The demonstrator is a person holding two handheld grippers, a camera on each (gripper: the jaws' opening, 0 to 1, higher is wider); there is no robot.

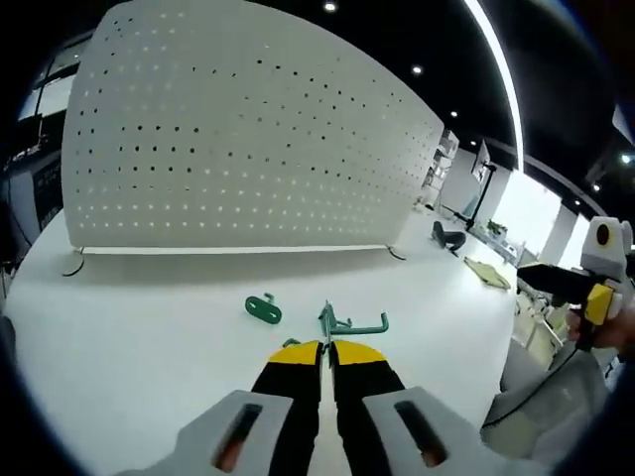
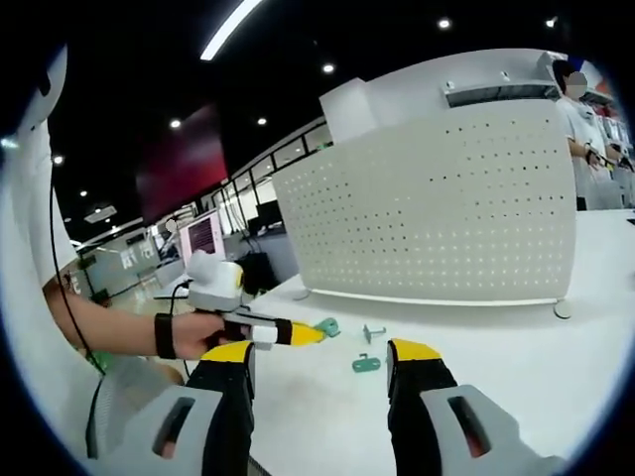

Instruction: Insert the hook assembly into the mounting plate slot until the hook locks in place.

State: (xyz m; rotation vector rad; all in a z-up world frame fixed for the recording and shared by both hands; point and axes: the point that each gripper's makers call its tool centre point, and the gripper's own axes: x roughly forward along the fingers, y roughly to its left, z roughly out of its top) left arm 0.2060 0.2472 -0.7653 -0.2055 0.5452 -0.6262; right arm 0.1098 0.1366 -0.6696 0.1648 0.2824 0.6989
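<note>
My left gripper (image 1: 325, 349) is shut on a green wire hook assembly (image 1: 352, 322), which sticks out past the yellow jaw tips just above the white table (image 1: 149, 327). A small green mounting plate (image 1: 264, 308) lies flat on the table, a little left of the hook and apart from it. In the right gripper view, a hand holds the left gripper (image 2: 310, 333) with the hook assembly (image 2: 326, 326) at its tip. The mounting plate (image 2: 366, 364) lies nearer to me. My right gripper (image 2: 322, 352) is open and holds nothing, well back from both parts.
A tall white pegboard (image 1: 238, 149) stands across the back of the table, also seen as the pegboard (image 2: 437, 208) in the right gripper view. The right gripper (image 1: 595, 288) hovers off the table's right edge. A person (image 2: 577, 129) stands behind the pegboard's far end.
</note>
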